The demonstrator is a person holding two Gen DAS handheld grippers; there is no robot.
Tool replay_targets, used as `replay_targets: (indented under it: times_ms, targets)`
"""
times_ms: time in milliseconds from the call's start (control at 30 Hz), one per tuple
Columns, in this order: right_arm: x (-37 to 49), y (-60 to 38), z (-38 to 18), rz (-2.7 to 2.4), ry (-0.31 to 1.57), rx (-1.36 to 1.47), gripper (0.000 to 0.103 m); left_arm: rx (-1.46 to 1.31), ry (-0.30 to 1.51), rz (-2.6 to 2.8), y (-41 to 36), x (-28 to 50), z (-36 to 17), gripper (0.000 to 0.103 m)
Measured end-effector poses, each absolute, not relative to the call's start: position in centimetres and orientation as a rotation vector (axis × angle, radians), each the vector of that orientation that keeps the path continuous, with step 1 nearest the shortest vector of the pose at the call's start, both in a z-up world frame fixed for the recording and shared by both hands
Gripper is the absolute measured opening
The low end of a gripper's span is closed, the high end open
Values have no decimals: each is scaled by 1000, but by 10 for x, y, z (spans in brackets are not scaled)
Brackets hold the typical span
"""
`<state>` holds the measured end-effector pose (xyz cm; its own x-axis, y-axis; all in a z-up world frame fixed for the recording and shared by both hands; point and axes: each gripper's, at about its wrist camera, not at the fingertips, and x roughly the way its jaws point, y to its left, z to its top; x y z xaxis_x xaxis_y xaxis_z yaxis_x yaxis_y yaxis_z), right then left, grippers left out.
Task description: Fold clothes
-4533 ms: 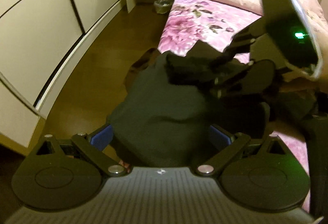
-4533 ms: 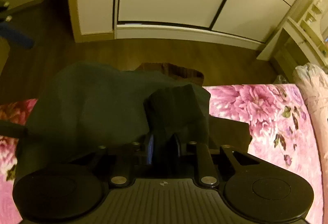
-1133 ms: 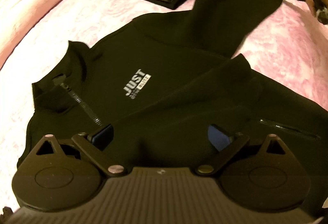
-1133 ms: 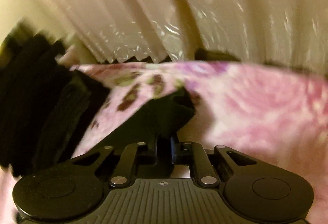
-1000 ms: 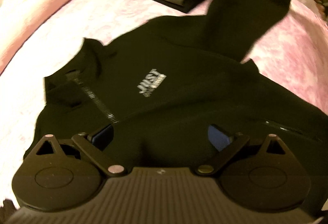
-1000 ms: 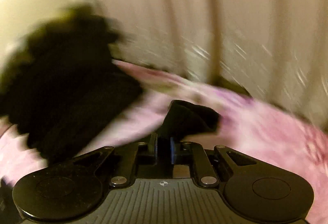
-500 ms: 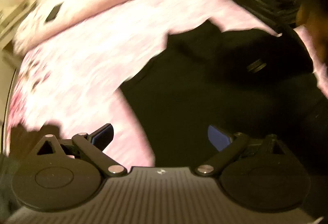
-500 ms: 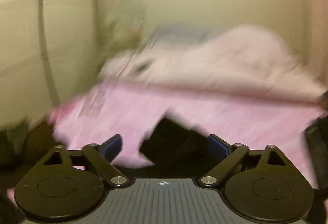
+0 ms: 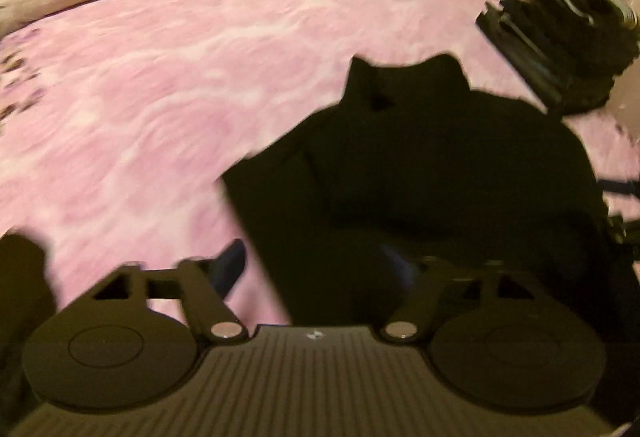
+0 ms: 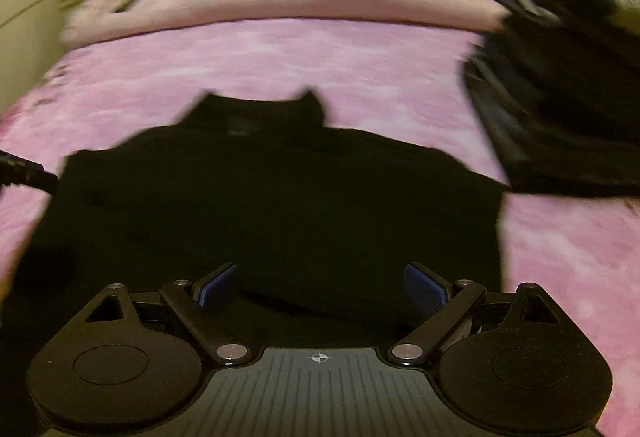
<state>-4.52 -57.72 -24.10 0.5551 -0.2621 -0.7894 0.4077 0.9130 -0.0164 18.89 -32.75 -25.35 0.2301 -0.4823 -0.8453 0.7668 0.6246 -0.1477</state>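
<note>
Dropped the sleeve, right gripper (image 10: 318, 287) gaping empty over the black zip-neck fleece jacket (image 10: 280, 197), left gripper (image 9: 310, 265) closing round its hem, bottom fold probably next.

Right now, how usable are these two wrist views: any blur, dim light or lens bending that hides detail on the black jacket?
Left wrist view: warm dim light, motion smear, the black jacket a flat dark shape without seams; the bed cover bows with the lens. Right wrist view: blurrier, the stack of folded clothes smeared, the jacket featureless; only the gripper's blue fingers are crisp.
</note>
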Motion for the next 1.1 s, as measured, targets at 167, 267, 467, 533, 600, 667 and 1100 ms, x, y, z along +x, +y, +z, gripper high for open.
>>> replay_targets:
  times_ms: [167,267,467,533,600,667,1100]
  targets:
    - [-54,-621,-251,-450,916,168,92,301,1138,-894,-383,224,-293,38]
    - [-56,-635,-261,-451,944,174,92,277,1197,-838,-394,234,-312,47]
    - [-58,-642,-258,-445,905,198,92,386,940,-896,-402,228,-261,3]
    - [-54,-642,-260,-437,905,207,92,396,828,-890,-398,234,-238,1]
    - [-50,-643,-263,-428,913,215,92,415,871,-858,-398,245,-248,1]
    - [-48,-643,-266,-418,919,224,92,437,951,-830,-398,254,-268,1]
    - [-1,-663,-268,-268,902,-16,92,334,1017,-823,-377,269,-276,31]
